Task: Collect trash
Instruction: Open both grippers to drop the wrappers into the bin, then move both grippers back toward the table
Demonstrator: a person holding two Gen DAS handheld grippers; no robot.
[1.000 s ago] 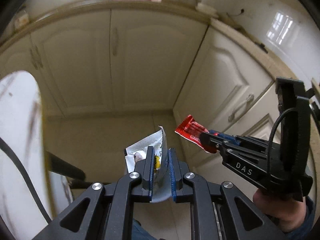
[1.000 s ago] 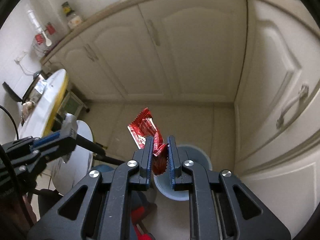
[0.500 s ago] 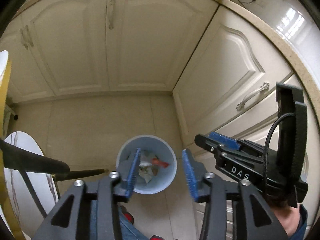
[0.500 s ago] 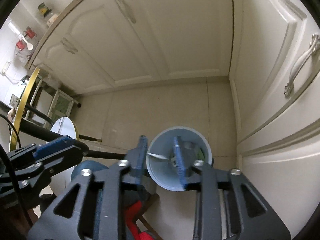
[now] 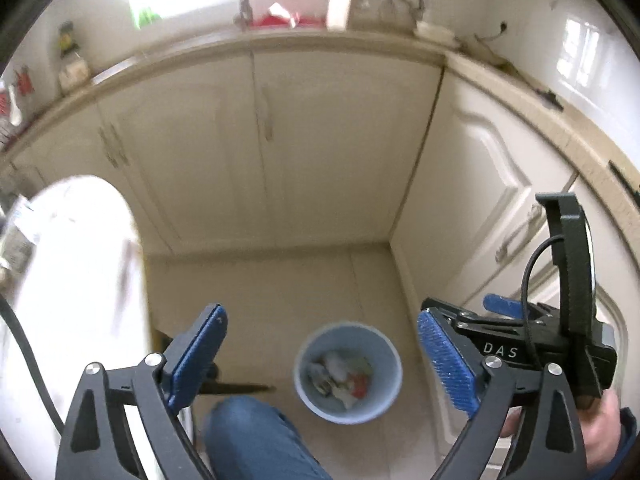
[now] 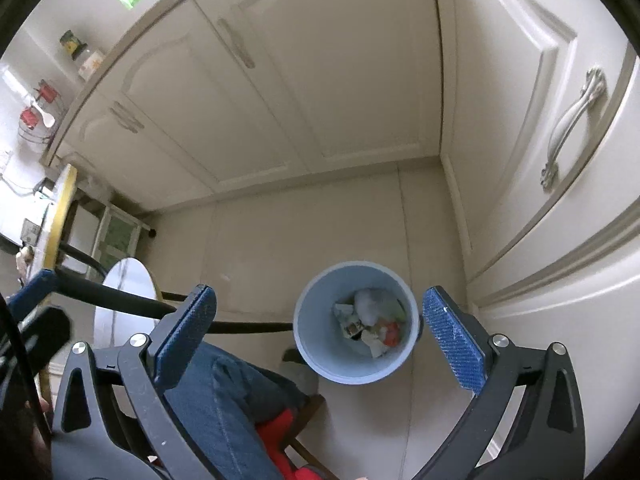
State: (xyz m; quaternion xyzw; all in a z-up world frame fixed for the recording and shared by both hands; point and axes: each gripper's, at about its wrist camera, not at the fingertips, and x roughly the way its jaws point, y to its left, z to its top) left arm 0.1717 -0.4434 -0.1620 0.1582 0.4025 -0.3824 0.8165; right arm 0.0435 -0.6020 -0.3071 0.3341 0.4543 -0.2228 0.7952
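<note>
My left claw (image 5: 320, 356) is opening wide, with nothing between its blue pads (image 5: 198, 356). My right claw (image 6: 320, 336) is opening wide too, and it holds nothing. Both point down at the floor. Right below them stands the blue bin (image 6: 320, 364) on the pale floor (image 6: 260, 248), near the corner of the cream cupboards (image 6: 340, 72). The trash (image 6: 372, 320) lies inside the bin (white crumpled bits and something red). My knee in blue jeans (image 6: 224, 392) is just left of the bin. A round white table (image 5: 76, 280) sits further left. My right hand (image 5: 600, 428) shows at the right edge of the left view
</note>
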